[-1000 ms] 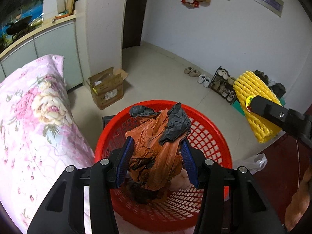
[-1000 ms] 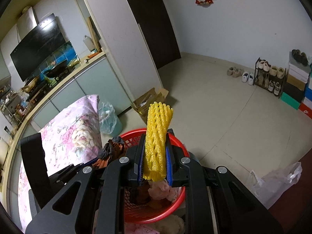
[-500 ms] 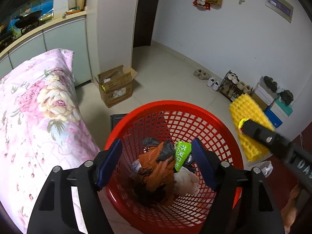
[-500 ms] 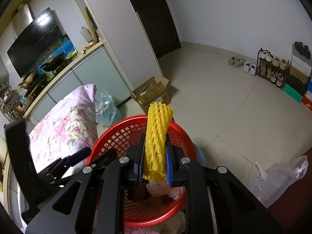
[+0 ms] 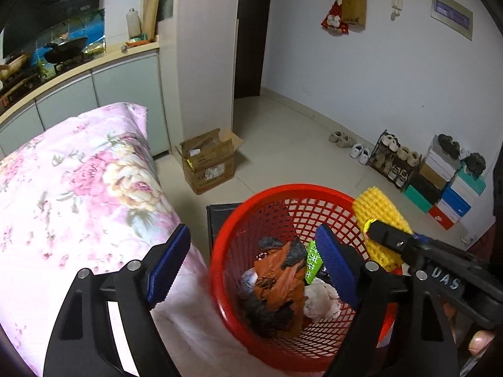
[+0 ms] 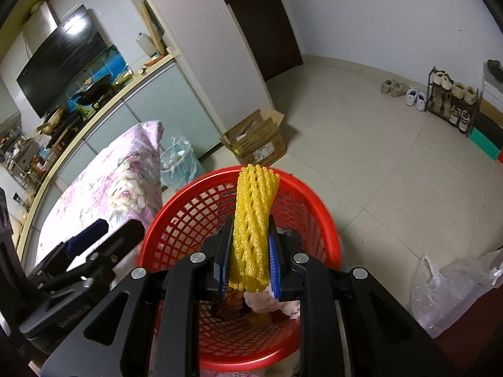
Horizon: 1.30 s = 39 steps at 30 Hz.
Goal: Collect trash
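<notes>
Holding the yellow foam net (image 6: 253, 229) tight in our right gripper (image 6: 250, 262) over the red basket (image 6: 317, 207) at lower centre, our left gripper (image 5: 248, 267) opening empty, we risk the light net catching the rim and spilling out.

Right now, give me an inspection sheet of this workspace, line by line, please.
Surface: pale tiled floor; floral pink bedding beside the basket.
Job's things: red mesh basket holds an orange and black bag, a green wrapper and pale crumpled trash; yellow foam net over the basket.
Clutter: open cardboard box, clear plastic bag on the floor.
Grippers: left gripper opening, nothing between its jaws; right gripper clamped on the foam net.
Cables: nothing seen.
Surroundings: shoe rack, stacked shoe boxes, kitchen counter, dark doorway.
</notes>
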{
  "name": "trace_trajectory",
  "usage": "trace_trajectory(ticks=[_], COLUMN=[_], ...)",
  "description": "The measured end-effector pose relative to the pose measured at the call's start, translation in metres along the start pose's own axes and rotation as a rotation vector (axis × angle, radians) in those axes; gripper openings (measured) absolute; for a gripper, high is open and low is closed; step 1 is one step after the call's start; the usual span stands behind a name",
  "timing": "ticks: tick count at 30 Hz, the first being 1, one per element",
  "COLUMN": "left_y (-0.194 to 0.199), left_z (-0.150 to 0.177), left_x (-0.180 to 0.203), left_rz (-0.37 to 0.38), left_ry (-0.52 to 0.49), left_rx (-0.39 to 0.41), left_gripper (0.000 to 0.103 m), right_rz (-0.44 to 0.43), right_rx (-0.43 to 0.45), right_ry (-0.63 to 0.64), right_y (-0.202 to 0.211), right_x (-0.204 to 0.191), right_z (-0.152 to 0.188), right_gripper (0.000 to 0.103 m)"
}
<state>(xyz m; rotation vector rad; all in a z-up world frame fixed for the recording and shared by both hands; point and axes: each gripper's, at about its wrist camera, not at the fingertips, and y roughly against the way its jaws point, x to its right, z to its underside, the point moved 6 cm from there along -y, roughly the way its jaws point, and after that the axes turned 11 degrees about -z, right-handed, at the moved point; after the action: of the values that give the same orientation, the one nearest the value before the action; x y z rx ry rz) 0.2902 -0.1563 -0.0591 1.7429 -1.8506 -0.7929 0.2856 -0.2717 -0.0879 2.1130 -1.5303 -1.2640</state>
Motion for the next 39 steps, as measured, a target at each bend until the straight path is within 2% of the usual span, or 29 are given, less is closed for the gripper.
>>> trace_trajectory(ticks=[6,8,11,16,21,29,35,39], left_y=[0.005,0.006,0.007,0.009,0.012,0.028,0.046,0.054], left_z=[-0.002,-0.003,-0.002,-0.001,0.000,-0.001,-0.003,-0.003], left_x=[-0.009,-0.012,-0.014,-0.017,-0.019,-0.033,-0.043,-0.044], left_rz=[-0.013,-0.016,-0.020,-0.025,-0.032,-0.052,-0.082,-0.096], left_ry=[0.008,0.013,0.016,0.022,0.023,0.025,0.016,-0.003], left_rx=[0.016,0.018,0.020,0.023,0.027,0.072,0.135,0.145], left_gripper=[0.081,0.081,0.082,0.084,0.086,0.094,0.096,0.096], right_rz=[-0.014,-0.022,-0.047,-0.084,-0.078,-0.030,0.018,0.023], right_rx=[-0.011,0.002,0.027,0.029,0.025,0.081,0.150,0.177], right_ry=[-0.014,-0.019,-0.037,-0.063,-0.062,-0.043,0.043,0.102], right_y=[-0.007,-0.007,-0.004,-0.004,-0.006,0.006,0.023,0.034], right_x=[0.000,0.002,0.003,0.004,0.004,0.003,-0.012,-0.030], right_z=[0.003,0.002,0.000,-0.001,0.001,-0.004,-0.009,-0.009], right_gripper=[0.027,0.038,0.047,0.051,0.051,0.079,0.088,0.089])
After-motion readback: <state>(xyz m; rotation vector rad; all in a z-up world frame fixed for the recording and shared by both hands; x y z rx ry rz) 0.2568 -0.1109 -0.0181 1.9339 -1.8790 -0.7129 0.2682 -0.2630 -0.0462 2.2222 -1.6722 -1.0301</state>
